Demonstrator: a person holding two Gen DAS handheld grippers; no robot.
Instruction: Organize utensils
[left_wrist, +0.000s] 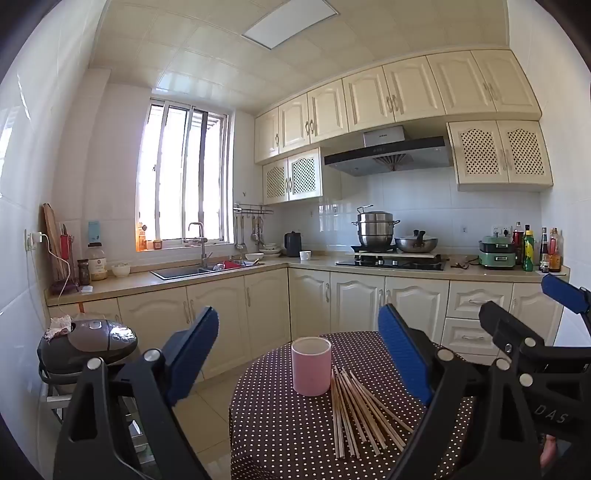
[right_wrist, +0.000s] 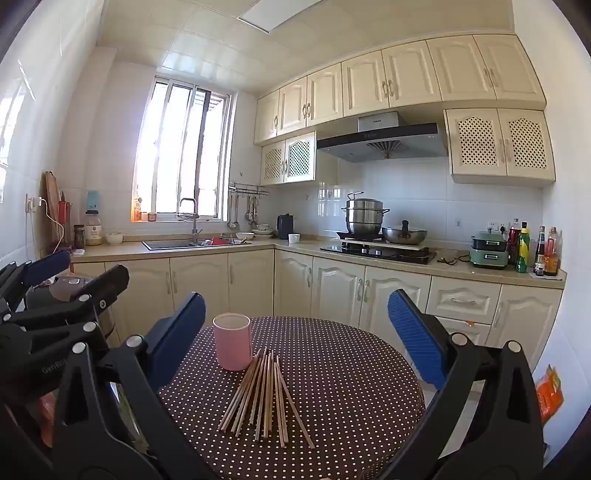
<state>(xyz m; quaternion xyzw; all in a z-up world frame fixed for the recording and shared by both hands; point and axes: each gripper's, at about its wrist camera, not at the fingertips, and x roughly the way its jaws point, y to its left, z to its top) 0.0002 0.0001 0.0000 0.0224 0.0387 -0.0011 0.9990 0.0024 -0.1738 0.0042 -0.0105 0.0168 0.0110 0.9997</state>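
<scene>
A pink cylindrical cup (left_wrist: 311, 366) (right_wrist: 232, 341) stands upright and empty on a round table with a dark polka-dot cloth (left_wrist: 280, 424) (right_wrist: 351, 369). A fanned pile of several wooden chopsticks (left_wrist: 360, 413) (right_wrist: 264, 397) lies on the cloth just in front of and right of the cup. My left gripper (left_wrist: 299, 354) is open and empty, held above the table's near edge. My right gripper (right_wrist: 297, 336) is open and empty, also above the near edge. Each gripper shows at the side of the other's view: the right one (left_wrist: 532, 314) and the left one (right_wrist: 62, 277).
A dark rice cooker (left_wrist: 88, 343) stands on a low rack left of the table. Cream cabinets with a counter (left_wrist: 236, 269), sink (left_wrist: 184, 272), hob (left_wrist: 391, 262) with pots and bottles (left_wrist: 532, 251) line the far walls. Tiled floor lies between table and cabinets.
</scene>
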